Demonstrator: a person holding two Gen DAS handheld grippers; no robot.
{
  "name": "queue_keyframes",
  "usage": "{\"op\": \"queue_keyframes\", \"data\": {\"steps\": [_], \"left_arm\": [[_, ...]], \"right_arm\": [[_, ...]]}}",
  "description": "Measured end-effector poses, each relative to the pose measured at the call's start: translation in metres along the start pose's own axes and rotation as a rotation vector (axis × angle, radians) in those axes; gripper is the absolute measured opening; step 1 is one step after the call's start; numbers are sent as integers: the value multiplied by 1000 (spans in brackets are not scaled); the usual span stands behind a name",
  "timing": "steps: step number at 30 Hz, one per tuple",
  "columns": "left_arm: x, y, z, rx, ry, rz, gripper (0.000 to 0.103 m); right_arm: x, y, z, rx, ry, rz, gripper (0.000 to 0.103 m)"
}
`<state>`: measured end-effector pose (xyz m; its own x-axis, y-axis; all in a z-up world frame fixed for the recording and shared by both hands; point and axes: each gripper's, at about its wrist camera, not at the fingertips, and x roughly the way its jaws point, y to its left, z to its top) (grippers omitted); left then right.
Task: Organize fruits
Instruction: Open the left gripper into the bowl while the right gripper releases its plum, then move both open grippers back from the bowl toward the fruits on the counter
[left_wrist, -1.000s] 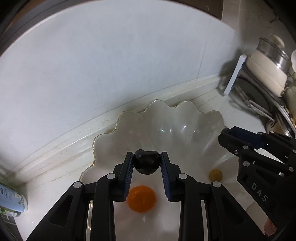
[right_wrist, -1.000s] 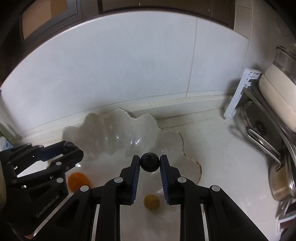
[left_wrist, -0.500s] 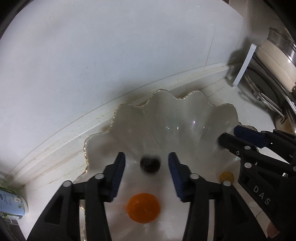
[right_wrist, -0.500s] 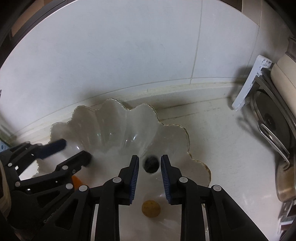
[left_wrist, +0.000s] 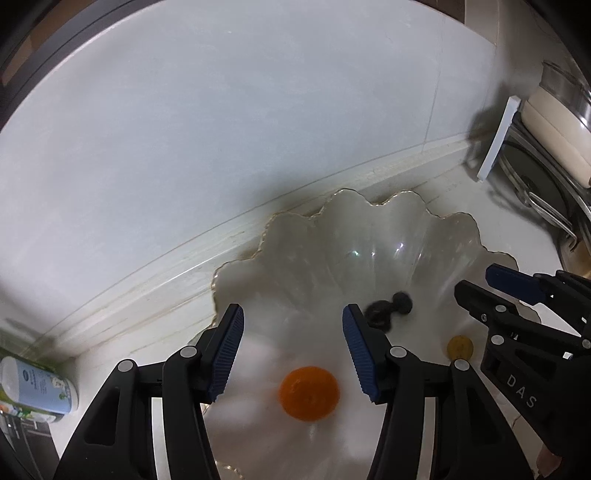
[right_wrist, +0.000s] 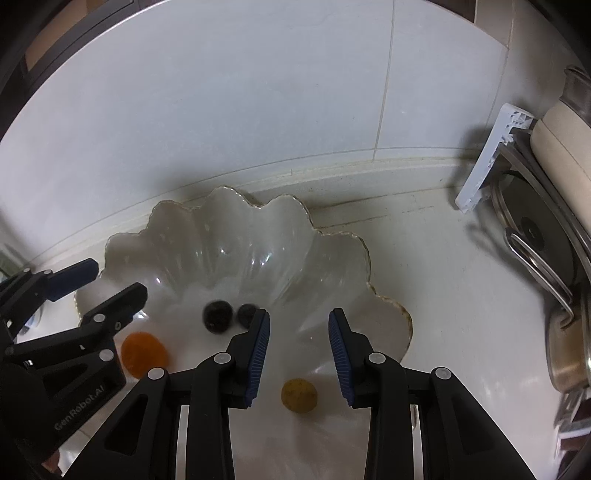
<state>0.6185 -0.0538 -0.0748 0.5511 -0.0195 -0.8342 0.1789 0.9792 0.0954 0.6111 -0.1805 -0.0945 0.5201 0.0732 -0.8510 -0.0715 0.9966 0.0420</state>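
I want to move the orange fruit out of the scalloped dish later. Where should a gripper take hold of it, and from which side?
Grip the orange fruit across its widest middle, coming from above. It is round with no stem or handle showing, so any pair of opposite sides should serve. It lies alone on the floor of the glass dish, apart from the two dark fruits, so the fingers likely have room on both sides.

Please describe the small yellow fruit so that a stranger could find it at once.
Find the scalloped glass bowl on the white counter by the tiled wall. Inside, near its front, lies the small yellow fruit. It is smaller and paler than the orange fruit, and the two dark fruits are nearly black.
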Motion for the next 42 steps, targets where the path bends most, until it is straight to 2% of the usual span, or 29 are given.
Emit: {"op": "queue_keyframes", "data": {"steps": [4,16,21,30,39,42], "left_arm": [[-12,-1,-4,-2,-23,7,55],[-85,6,-25,-25,-158,-57,55],[-119,6,-37,-20,-205,-94,57],[-174,-2,-66,11,-320,-114,60],[-209,1,-91,-18,-361,-185,61],[-219,-1,-103,-3,-379,-188,61]], "right_arm": [[-13,1,-5,-1,-25,-4,35],[-90,6,-30,19,-165,-11,35],[-126,3,-46,29,-225,-28,35],[-176,-5,-80,56,-303,-24,35],[-217,-7,-113,61,-379,-49,35],[-224,-7,-124,68,-384,-51,35]]}}
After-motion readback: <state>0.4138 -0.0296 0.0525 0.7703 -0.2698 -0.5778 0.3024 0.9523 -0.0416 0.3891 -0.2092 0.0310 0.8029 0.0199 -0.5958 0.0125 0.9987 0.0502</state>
